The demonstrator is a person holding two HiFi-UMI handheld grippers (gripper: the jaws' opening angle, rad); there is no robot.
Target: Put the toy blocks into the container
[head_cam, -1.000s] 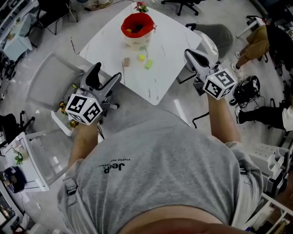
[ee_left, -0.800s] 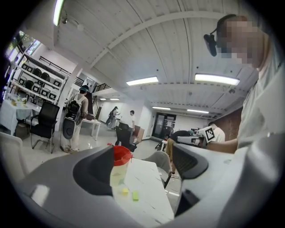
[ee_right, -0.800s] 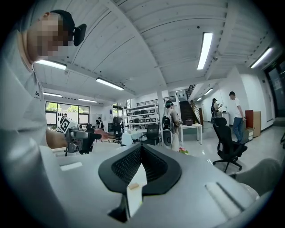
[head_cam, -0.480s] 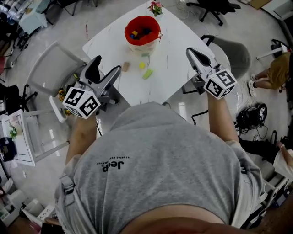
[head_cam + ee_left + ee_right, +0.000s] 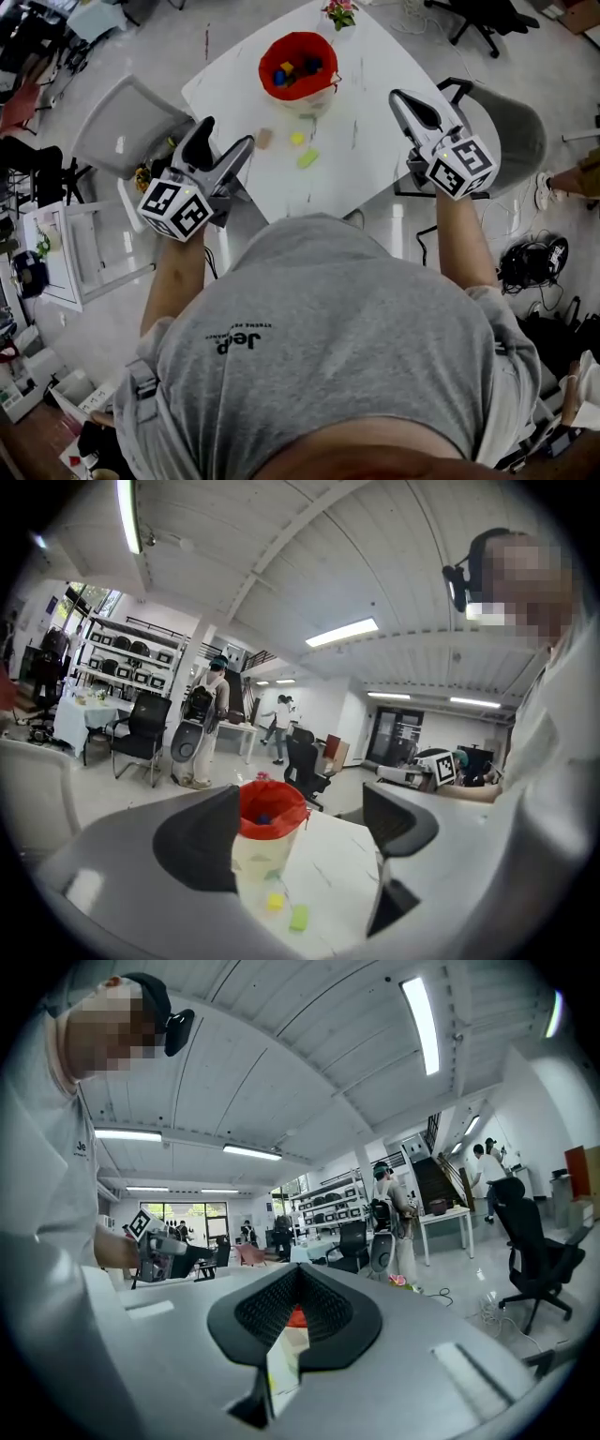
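A pale container with a red liner (image 5: pixel 298 66) stands on the white table (image 5: pixel 366 141) and holds several coloured blocks. In front of it lie a tan block (image 5: pixel 265 138), a yellow block (image 5: pixel 297 139) and a green block (image 5: pixel 307 157). My left gripper (image 5: pixel 225 139) hovers open at the table's near left edge, empty. Its view shows the container (image 5: pixel 262 846), the yellow block (image 5: pixel 275 903) and the green block (image 5: pixel 299 917) between the spread fingers (image 5: pixel 202 841). My right gripper (image 5: pixel 405 98) is shut and empty at the table's right edge; its closed jaws hide most of the container (image 5: pixel 296 1317).
A grey chair (image 5: pixel 122 131) stands left of the table and another (image 5: pixel 511 122) to its right. A small flower pot (image 5: pixel 340 11) sits on the far corner. People and office chairs (image 5: pixel 141 733) are in the room beyond.
The head view has shifted, so the table and container sit slightly lower and more to the right. Both grippers hold their poses; the left stays open, the right shut.
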